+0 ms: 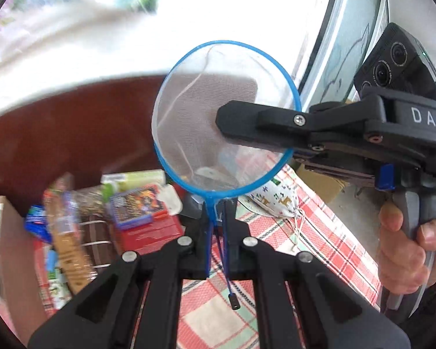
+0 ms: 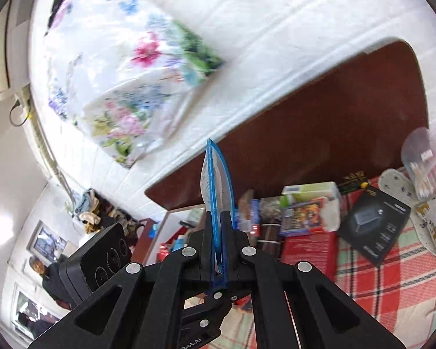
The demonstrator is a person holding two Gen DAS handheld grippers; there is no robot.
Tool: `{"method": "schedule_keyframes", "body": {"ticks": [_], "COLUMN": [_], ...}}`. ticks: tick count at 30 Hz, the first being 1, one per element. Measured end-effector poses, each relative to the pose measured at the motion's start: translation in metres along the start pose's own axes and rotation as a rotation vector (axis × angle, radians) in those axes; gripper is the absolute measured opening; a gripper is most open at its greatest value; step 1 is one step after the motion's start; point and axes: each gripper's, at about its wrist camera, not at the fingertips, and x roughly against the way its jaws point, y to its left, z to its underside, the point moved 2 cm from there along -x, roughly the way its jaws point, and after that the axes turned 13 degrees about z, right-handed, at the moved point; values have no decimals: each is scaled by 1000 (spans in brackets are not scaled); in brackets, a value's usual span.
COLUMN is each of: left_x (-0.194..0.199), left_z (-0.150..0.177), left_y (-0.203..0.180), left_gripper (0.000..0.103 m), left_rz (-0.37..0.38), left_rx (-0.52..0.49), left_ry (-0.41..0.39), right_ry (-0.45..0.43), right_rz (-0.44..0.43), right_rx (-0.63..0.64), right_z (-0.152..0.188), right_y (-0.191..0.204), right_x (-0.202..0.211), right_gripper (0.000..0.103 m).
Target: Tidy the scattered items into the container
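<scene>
The left tool (image 1: 216, 226) grips the wire handle of the round blue-rimmed mesh net (image 1: 226, 116); the right tool (image 2: 218, 232) clamps its rim. The net stands upright in the air, with the cardboard box container (image 1: 11, 250) down-left, nearer the left tool.

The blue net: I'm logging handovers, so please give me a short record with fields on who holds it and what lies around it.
item: blue net, round hoop with white mesh, thin handle
left tongs: shut on the net's handle, just below the hoop
right tongs: shut on the hoop rim, seen edge-on
right hand: wrapped round the grip
surface: red plaid cloth
nearby: reindeer pouch; black box; clear cotton swab tub
container: cardboard box packed with packets
net position: held in the air, not in the box
</scene>
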Motion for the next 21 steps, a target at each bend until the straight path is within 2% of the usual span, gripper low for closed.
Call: {"method": "schedule_keyframes", "body": {"ticks": [3,6,11,17,21], "left_x": [67,94,170,232,271], "left_z": [1,-5,-4,12,21], "left_y": [12,27,65,131,179], "left_gripper": [5,5,5,5,5], "left_rz": [-32,-70,-140,-235,-301], "left_rx": [-2,-2,34,84,141], "left_ry": [-52,-89,-153,-193,-217], "right_ry": [-7,-5,9,60,117], "right_rz": [-16,-32,-58,-89,-119], "right_rx": [44,85,155,223,260], "right_z": [2,5,10,23,32], "right_y": [39,79,148,224,264], "right_x": [7,6,-15,-78,-134], "right_gripper": [4,4,4,4,4]}}
